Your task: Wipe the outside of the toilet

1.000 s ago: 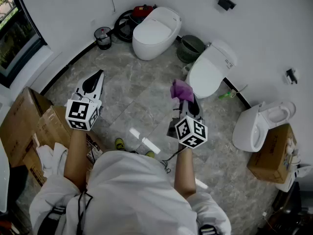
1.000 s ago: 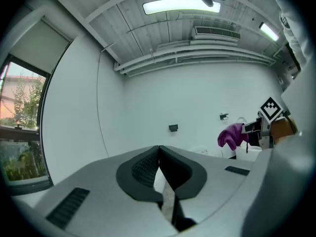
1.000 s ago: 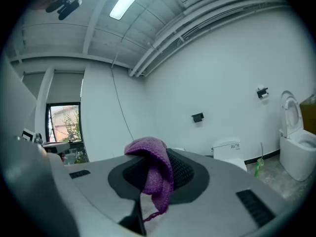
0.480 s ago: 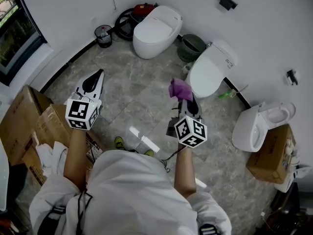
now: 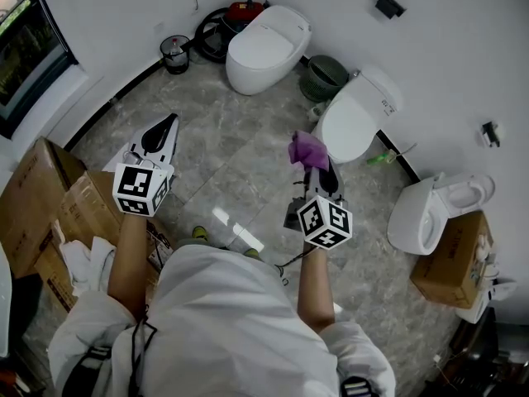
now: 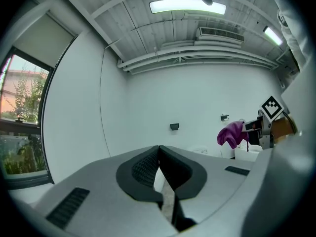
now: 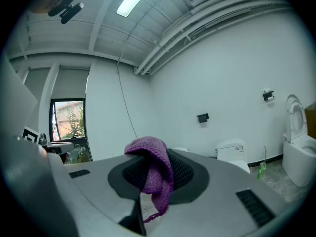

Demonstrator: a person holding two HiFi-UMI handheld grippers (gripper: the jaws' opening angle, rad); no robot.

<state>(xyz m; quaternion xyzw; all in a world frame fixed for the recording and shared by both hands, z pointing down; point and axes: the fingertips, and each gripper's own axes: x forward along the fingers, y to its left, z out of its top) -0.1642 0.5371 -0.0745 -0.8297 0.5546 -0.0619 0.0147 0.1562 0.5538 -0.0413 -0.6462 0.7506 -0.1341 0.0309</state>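
My right gripper (image 5: 315,162) is shut on a purple cloth (image 5: 307,149), held above the floor short of the middle white toilet (image 5: 354,120), whose lid is down. In the right gripper view the purple cloth (image 7: 152,171) hangs over the closed jaws, and that toilet's tank (image 7: 231,148) shows ahead. My left gripper (image 5: 164,128) is shut with nothing in it; its jaws meet in the left gripper view (image 6: 159,158). A second closed white toilet (image 5: 264,48) stands at the far wall. A third toilet (image 5: 434,209) with its lid up stands at the right.
Cardboard boxes (image 5: 58,209) lie at the left, another box (image 5: 453,259) at the right. A green basket (image 5: 324,78) sits between the two closed toilets. A small bin (image 5: 173,55) and a coiled hose (image 5: 213,35) rest by the far wall. A green bottle (image 5: 382,158) lies beside the middle toilet.
Both grippers have stayed nearly where they were, the right one still holding the cloth. The view has shifted slightly.
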